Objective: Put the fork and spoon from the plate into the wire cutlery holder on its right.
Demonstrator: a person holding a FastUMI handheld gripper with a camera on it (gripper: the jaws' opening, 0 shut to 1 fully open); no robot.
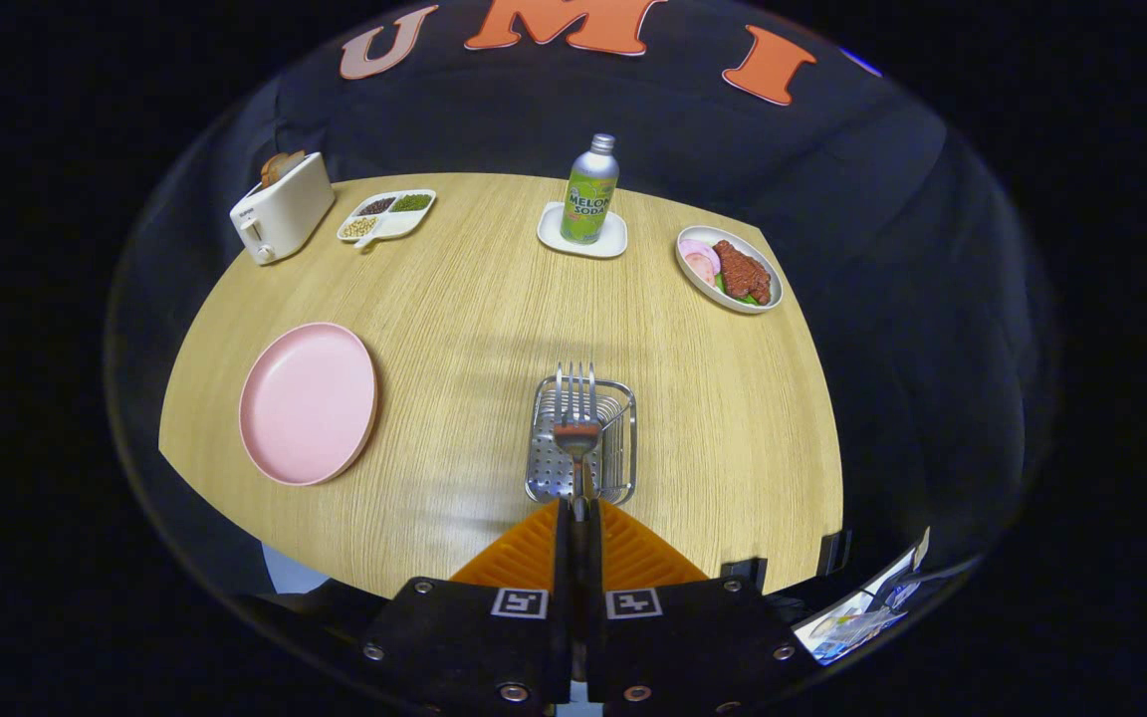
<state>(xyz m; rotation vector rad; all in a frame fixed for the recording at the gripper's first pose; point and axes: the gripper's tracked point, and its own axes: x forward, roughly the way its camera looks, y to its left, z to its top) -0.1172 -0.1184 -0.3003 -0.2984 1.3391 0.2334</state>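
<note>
Your hand-held gripper has its fingers pinched nearly together on the handle of the fork, low in the middle of the frame. The fork sticks straight out ahead, tines up and away from you, hanging right over the wire cutlery holder. I can't tell whether the fork touches the holder or just floats above it. Couldn't pick out a spoon for sure; the holder's inside is too glinty to read.

The pink plate sits at left-centre, well apart from the holder, nothing on it. The rest is way off along the far side of the desk: toaster at upper left, a divided snack tray just beside it, a soda bottle on a white coaster at top centre, and a food dish at upper right. Nothing crowds the holder.
</note>
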